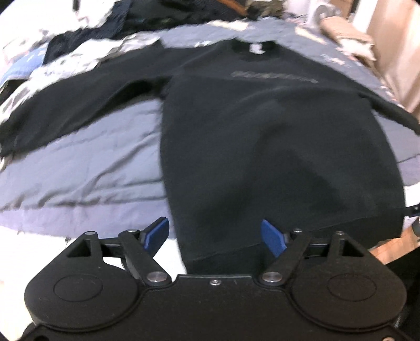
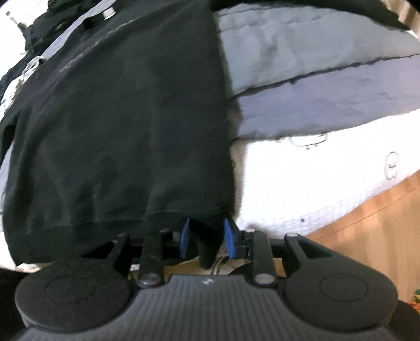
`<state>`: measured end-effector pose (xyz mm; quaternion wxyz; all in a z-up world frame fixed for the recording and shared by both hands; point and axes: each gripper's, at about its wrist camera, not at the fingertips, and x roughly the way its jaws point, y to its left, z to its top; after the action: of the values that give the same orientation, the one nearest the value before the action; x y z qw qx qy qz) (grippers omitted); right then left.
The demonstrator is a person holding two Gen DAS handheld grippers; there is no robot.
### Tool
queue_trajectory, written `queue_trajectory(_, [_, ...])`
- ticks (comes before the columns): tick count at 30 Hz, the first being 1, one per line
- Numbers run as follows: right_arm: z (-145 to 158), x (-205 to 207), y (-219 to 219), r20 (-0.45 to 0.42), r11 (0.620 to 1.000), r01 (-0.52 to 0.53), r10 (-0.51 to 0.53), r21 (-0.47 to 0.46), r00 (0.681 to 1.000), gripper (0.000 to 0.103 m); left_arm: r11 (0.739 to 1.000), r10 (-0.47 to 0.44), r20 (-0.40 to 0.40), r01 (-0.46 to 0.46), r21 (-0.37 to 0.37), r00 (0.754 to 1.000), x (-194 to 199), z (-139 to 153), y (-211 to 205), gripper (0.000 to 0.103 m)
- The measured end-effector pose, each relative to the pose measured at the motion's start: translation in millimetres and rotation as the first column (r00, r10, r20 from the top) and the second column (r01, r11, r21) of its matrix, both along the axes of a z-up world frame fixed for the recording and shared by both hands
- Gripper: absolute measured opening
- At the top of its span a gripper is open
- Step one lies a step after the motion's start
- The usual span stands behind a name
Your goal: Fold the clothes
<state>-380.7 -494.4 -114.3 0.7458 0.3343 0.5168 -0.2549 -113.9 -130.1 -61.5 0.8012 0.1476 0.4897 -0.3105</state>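
Note:
A black sweatshirt [image 1: 262, 131] lies face up on the bed, its collar far from me and grey lettering across the chest. Its left sleeve [image 1: 65, 105] stretches out to the side. My left gripper [image 1: 215, 236] hangs open over the near hem, pads wide apart and off the cloth. In the right wrist view the sweatshirt [image 2: 118, 131] fills the left half. My right gripper [image 2: 206, 237] sits at the hem's right corner, its blue pads close together with a bunch of the black hem pinched between them.
A grey-blue duvet [image 1: 92, 157] [image 2: 315, 52] lies under the sweatshirt, over a white sheet [image 2: 315, 170]. Dark clothes are piled [image 1: 131, 15] at the far side of the bed. Wooden floor [image 2: 367, 236] shows past the bed's near right edge.

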Motion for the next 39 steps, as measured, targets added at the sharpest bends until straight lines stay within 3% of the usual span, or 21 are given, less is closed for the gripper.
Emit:
queue_trajectory(6, [-7.7,8.8,1.9,-0.046,1.000,0.025,-0.025,0.001,0.999,0.030,0.993,0.120,-0.163,-0.118,0.022,0.979,14.1,-28.3,12.5,0.079])
queue_trajectory(12, [-27.2,19.3,13.6,-0.106,0.998,0.035,-0.030,0.044,0.994,0.031,0.984,0.180,-0.229,-0.179,0.029,0.957,23.2,-49.0,16.5,0.078])
queue_trajectory(14, [-27.5,21.3,18.0,-0.115,0.999,0.037,-0.034,0.022,0.993,0.031,0.984,0.173,-0.242,-0.175,0.016,0.955,23.5,-50.9,14.9,0.074])
queue_trajectory(15, [-26.5,21.2,19.6,-0.113,0.999,0.038,-0.036,0.015,0.993,0.031,0.986,0.161,-0.250,-0.164,0.008,0.955,22.4,-51.5,14.0,0.065])
queue_trajectory(17, [-22.2,17.9,20.8,-0.090,0.999,0.045,-0.044,0.017,0.995,0.020,0.990,0.135,-0.264,-0.142,-0.007,0.955,20.3,-52.7,12.2,0.054])
queue_trajectory(18, [-19.4,15.2,21.0,-0.075,0.999,0.049,-0.047,0.019,0.996,0.013,0.991,0.122,-0.271,-0.131,-0.015,0.955,19.3,-53.3,11.3,0.041])
queue_trajectory(19, [-14.8,10.4,20.4,-0.049,0.998,0.054,-0.053,0.028,0.997,0.008,0.992,0.116,-0.276,-0.127,-0.024,0.954,18.9,-51.7,12.5,0.034])
queue_trajectory(21, [-2.3,-0.7,18.6,0.011,0.996,0.066,-0.067,0.057,0.998,0.007,0.992,0.104,-0.283,-0.121,-0.043,0.953,19.9,-47.0,15.5,0.028])
queue_trajectory(28, [67.8,-55.7,9.5,0.189,0.996,-0.001,-0.015,0.087,0.982,0.006,0.996,-0.015,-0.245,-0.007,-0.092,0.969,22.7,-3.0,36.6,0.023])
queue_trajectory(30, [78.7,-65.2,9.8,0.218,0.995,-0.005,-0.017,0.097,0.976,0.006,0.996,-0.043,-0.267,0.020,-0.088,0.963,22.0,0.3,36.8,0.011])
queue_trajectory(31, [83.4,-68.5,10.4,0.231,0.995,-0.008,-0.016,0.103,0.973,0.006,0.996,-0.057,-0.279,0.035,-0.085,0.959,21.3,1.6,36.5,0.011])
queue_trajectory(35, [84.4,-69.1,12.6,0.236,0.993,-0.026,-0.003,0.119,0.972,0.006,0.996,-0.081,-0.291,0.065,-0.063,0.953,13.1,-4.5,36.5,0.009])
queue_trajectory(39, [77.7,-66.6,5.3,0.278,0.983,0.012,-0.064,0.182,0.958,0.006,0.990,-0.052,-0.295,0.011,-0.140,0.954,19.8,0.7,39.7,0.007])
